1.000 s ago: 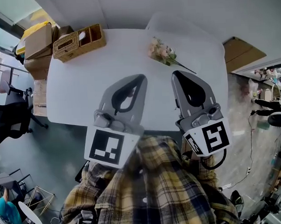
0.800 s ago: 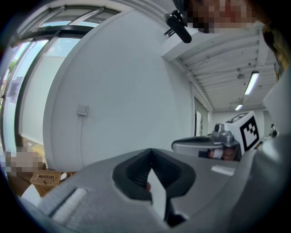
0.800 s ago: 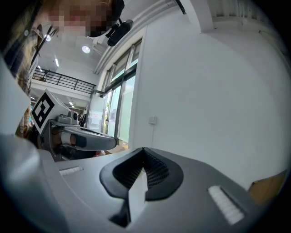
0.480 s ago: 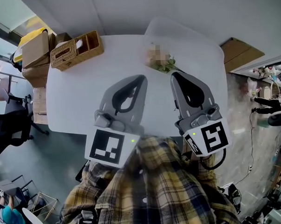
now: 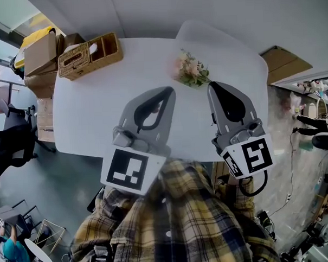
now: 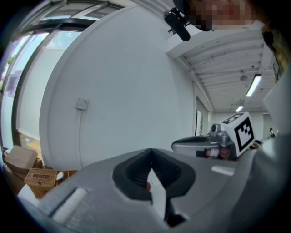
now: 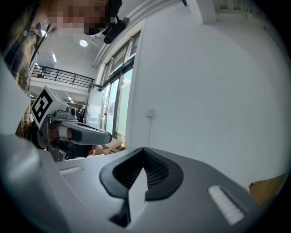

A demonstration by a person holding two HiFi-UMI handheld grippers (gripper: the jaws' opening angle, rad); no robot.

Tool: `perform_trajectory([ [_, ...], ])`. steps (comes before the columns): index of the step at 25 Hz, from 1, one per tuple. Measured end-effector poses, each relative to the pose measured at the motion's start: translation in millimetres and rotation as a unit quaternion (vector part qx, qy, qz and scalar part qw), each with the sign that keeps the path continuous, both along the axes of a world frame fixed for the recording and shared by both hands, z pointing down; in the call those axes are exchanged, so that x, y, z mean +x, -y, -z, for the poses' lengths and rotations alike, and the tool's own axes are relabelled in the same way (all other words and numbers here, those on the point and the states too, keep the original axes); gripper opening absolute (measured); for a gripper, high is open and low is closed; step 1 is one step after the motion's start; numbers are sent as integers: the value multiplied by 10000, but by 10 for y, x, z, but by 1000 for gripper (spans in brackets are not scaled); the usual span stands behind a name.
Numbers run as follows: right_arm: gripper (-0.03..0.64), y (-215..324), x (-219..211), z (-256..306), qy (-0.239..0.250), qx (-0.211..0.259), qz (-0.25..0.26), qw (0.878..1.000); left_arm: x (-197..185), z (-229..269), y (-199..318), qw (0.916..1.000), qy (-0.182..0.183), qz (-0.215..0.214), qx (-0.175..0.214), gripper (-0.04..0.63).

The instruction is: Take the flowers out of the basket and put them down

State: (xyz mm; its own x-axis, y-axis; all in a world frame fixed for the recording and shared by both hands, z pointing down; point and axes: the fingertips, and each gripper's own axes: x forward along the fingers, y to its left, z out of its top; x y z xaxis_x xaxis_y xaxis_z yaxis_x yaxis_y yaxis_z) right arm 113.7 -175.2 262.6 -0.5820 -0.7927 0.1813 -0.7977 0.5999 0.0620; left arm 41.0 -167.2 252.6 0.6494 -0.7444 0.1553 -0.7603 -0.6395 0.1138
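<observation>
Flowers point(image 5: 189, 71) on counter point(image 5: 93, 120) just beyond right gripper point(image 5: 214, 87), stems toward it, left gripper point(image 5: 169, 91) farther; both jaws pressed together.

My right gripper point(image 5: 212, 85) has shifted a little to my right in the head view, and its marker cube point(image 5: 251, 156) went together with it. One second ago the long stem of the flowers point(image 5: 190, 70) was lying free beside the tip. Now the tip stands just at the stem end and covers most of it. My left gripper point(image 5: 171, 90) has also moved slightly to the right. The flowers now show a bit lower in the view, nearer to both tips.
</observation>
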Motion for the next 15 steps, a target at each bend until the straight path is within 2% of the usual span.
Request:
perform_trajectory([
  [5, 3, 192, 149, -77, 9, -418, 153, 9990, 49, -58, 102, 9999, -43, -54, -97, 0],
  [10, 59, 450, 284, -275, -429, -885, 466, 9941, 58, -143, 227, 9998, -22, -52, -179, 0],
  [15, 122, 651, 363, -553, -1077, -1417, 880, 9801, 59, -234, 353, 9997, 6, -54, -257, 0],
])
